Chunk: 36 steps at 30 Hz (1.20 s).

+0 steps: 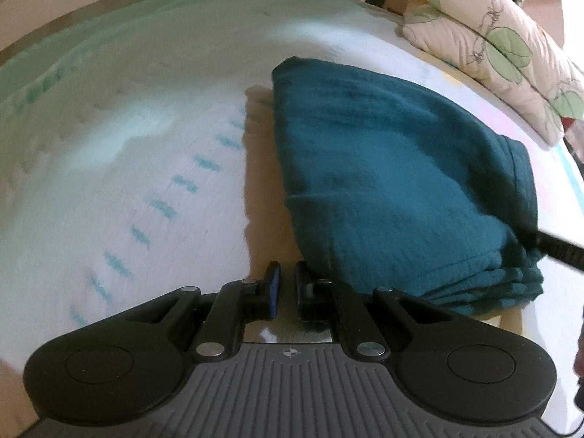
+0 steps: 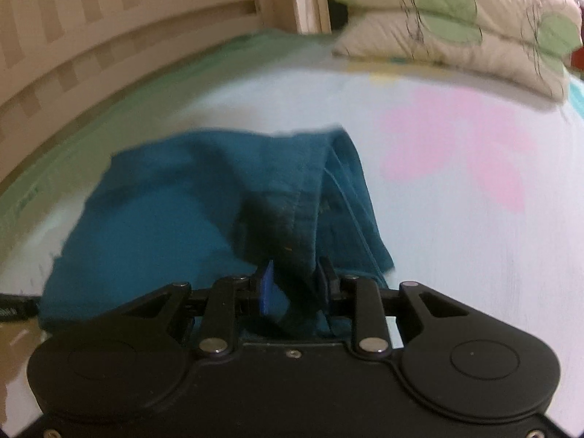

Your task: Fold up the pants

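The teal pants lie folded in a thick stack on the bed. In the left wrist view my left gripper sits just off the stack's near left corner, its fingers a narrow gap apart with nothing between them. In the right wrist view my right gripper holds a bunched fold of the pants between its fingers, with the cloth running up from the jaws. The tip of the right gripper shows at the stack's right edge in the left wrist view.
The bed sheet is white with teal marks and a pink patch. Stacked leaf-print pillows lie at the far right, also in the right wrist view. A wooden slatted headboard runs along the far left side.
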### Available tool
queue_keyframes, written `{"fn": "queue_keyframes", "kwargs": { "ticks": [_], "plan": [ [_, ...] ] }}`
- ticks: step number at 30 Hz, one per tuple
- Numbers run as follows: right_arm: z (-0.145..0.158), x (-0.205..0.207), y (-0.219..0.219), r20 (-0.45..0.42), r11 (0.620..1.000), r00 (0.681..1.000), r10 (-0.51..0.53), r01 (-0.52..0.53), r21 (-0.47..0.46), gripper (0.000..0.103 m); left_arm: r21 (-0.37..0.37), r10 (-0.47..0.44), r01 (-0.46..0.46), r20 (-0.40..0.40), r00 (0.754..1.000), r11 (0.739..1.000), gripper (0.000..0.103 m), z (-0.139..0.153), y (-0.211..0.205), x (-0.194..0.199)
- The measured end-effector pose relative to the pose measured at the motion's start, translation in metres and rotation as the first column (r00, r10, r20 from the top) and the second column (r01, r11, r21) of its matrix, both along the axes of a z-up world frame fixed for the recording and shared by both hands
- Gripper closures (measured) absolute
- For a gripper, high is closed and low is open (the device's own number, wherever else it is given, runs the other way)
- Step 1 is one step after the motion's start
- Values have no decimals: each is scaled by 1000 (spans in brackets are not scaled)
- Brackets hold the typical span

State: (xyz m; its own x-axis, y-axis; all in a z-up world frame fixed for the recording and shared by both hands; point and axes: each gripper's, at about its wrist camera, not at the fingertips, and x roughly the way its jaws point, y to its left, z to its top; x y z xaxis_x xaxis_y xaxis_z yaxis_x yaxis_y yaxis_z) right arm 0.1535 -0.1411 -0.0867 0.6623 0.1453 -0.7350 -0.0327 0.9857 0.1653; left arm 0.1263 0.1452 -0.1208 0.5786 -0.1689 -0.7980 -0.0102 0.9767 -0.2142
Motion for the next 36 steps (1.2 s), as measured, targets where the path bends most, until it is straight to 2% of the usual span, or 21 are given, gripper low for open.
{"fn": "queue_keyframes", "kwargs": {
  "ticks": [1, 5, 7, 9, 12, 14, 17, 20, 23, 26, 31, 36],
  "plan": [
    [-3, 0, -3, -5, 1000, 1000, -9, 9, -5, 76, 6, -2, 2, -2, 1000, 1000, 96, 0, -1, -1],
    [-3, -7, -24, 10, 999, 999, -50, 50, 19, 78, 46, -22, 22, -2, 1000, 999, 96, 0, -6, -5],
    [-1, -2, -36, 17, 994, 994, -108, 108, -14, 72, 52, -23, 23, -2, 1000, 998, 96, 0, -6, -6],
    [4, 8, -52, 17, 981, 982, -191, 191, -41, 71, 51, -22, 22, -4, 1000, 998, 96, 0, -6, -5],
    [19, 11, -69, 57, 969, 967, -247, 246, 14, 71, 50, -24, 24, -6, 1000, 998, 96, 1, -5, -7],
    [26, 9, -63, 93, 978, 974, -208, 209, 1, 71, 53, -26, 26, -9, 1000, 998, 96, 1, -5, -9],
    [27, 3, -38, 117, 996, 990, -81, 84, -23, 71, 61, -29, 30, -10, 1000, 998, 96, 0, -6, -11],
    [15, -1, -11, 90, 999, 996, 23, -20, -35, 71, 66, -30, 31, -16, 999, 997, 96, 0, -6, -13],
    [-2, -2, 8, 16, 996, 996, 85, -85, -20, 71, 52, -12, 14, -30, 999, 999, 95, 1, -5, -16],
    [-13, -2, 14, -79, 995, 992, 97, -97, -7, 71, 45, 10, -7, -57, 998, 999, 95, 5, -6, -20],
    [6, -17, 7, -82, 998, 995, 60, -57, 37, 70, 45, 44, -42, -60, 997, 998, 94, 23, -15, -28],
    [31, -41, 10, -71, 998, 997, 44, -40, 55, 70, 108, 35, -38, 27, 999, 993, 92, 54, -39, -38]
  ]
}}
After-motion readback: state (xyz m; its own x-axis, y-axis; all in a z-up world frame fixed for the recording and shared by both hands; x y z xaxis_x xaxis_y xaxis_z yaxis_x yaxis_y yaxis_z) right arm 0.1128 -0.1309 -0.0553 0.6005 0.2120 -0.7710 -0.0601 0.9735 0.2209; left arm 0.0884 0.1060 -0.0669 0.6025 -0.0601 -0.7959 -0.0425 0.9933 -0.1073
